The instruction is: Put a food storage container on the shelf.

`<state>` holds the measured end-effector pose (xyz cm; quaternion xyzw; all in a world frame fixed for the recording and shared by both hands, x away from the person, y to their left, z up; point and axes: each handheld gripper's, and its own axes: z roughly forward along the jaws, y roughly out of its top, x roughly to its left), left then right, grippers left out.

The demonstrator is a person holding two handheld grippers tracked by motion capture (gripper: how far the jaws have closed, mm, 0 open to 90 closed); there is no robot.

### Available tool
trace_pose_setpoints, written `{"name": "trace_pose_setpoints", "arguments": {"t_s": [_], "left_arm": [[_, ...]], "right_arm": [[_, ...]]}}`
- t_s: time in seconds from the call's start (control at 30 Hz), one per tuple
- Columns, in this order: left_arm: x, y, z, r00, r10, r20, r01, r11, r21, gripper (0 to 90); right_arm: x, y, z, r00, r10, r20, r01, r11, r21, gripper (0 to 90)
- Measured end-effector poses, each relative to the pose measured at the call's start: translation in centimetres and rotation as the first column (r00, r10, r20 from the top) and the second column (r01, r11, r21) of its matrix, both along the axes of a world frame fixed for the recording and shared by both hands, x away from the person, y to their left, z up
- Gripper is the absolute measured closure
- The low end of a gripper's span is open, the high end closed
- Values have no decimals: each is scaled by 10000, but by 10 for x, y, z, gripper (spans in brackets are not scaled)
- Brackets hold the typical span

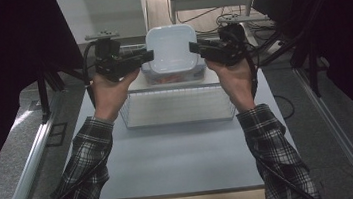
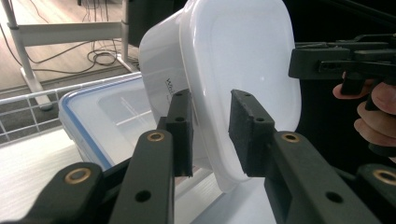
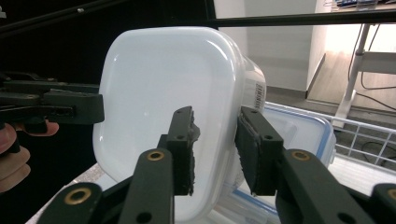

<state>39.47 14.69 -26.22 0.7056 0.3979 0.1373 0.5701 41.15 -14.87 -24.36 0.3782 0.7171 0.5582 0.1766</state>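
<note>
White plastic tub (image 1: 171,48), top centre, sits between left claw (image 1: 145,56) and right claw (image 1: 194,48), both parted astride its rim; next, likely letting go cleanly.

tub (image 1: 173,49) on lidded box (image 1: 196,71), behind basket (image 1: 178,107)

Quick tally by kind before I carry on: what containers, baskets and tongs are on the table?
White tub with its rim between both tongs: 1
Clear box with blue-edged lid, under the tub: 1
Wire basket: 1
Tongs, left tongs and right tongs: 2
Total: 5
</note>
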Motion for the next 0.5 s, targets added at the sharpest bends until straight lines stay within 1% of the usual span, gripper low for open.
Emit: {"name": "trace_pose_setpoints", "arguments": {"t_s": [0.07, 0.1, 0.13, 0.23, 0.27, 0.3, 0.33, 0.37, 0.5], "left_arm": [[3, -2, 1, 10000, 82, 9, -82, 10000, 35, 679], [3, -2, 1, 10000, 82, 9, -82, 10000, 35, 672], [6, -3, 2, 9999, 125, 33, -126, 9998, 124, 662], [8, -4, 3, 9999, 145, -9, -145, 9998, 113, 644], [10, -4, 3, 9998, 186, -42, -185, 9998, 99, 636], [11, -4, 3, 9998, 187, -40, -187, 9998, 86, 636], [14, -5, 2, 9998, 179, -53, -179, 9998, 1, 622], [16, -5, 2, 9998, 190, -80, -191, 9998, -86, 618], [21, -5, 2, 9995, 241, -213, -245, 9995, -178, 585]], "right_arm": [[3, 2, 0, 10000, -58, 29, 59, 9999, -107, 639], [3, 2, 0, 10000, -58, 29, 59, 9999, -107, 639], [6, 3, 0, 10000, -89, 31, 90, 9999, -109, 623], [9, 4, 0, 9999, -135, -1, 135, 9998, -114, 608], [12, 4, 0, 9999, -156, -55, 156, 9999, -50, 593], [12, 4, 0, 9999, -156, -55, 156, 9999, -50, 593], [15, 5, -1, 9997, -233, -44, 233, 9997, -15, 571], [16, 5, -1, 9995, -316, -11, 316, 9995, -80, 569], [21, 7, -1, 9990, -449, 3, 449, 9988, -201, 557]]}}
